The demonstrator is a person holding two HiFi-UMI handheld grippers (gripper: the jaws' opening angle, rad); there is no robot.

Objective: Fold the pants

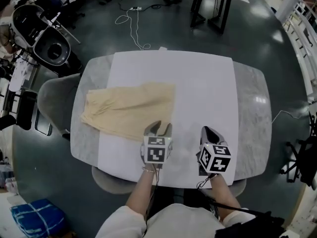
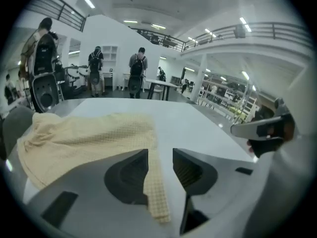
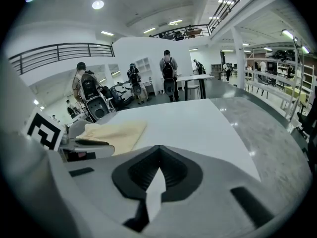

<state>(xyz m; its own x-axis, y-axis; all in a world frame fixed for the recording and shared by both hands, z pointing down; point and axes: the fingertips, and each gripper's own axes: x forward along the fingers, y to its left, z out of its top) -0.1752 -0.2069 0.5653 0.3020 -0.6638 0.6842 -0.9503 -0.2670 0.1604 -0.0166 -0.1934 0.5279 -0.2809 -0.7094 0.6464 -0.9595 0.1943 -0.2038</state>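
The pants (image 1: 129,110) lie flat across the left edge of the white sheet (image 1: 198,78), already doubled into a short block, so I judge one more fold remains. The left gripper (image 1: 158,127) sits at their corner nearest the sheet's middle, jaws spread, a strip of cloth (image 2: 157,187) lying loose between them and not pinched, ready to be caught or let go. The right gripper (image 1: 208,129) hovers over the sheet's bare near part, jaws pressed together on nothing, well clear of the cloth.
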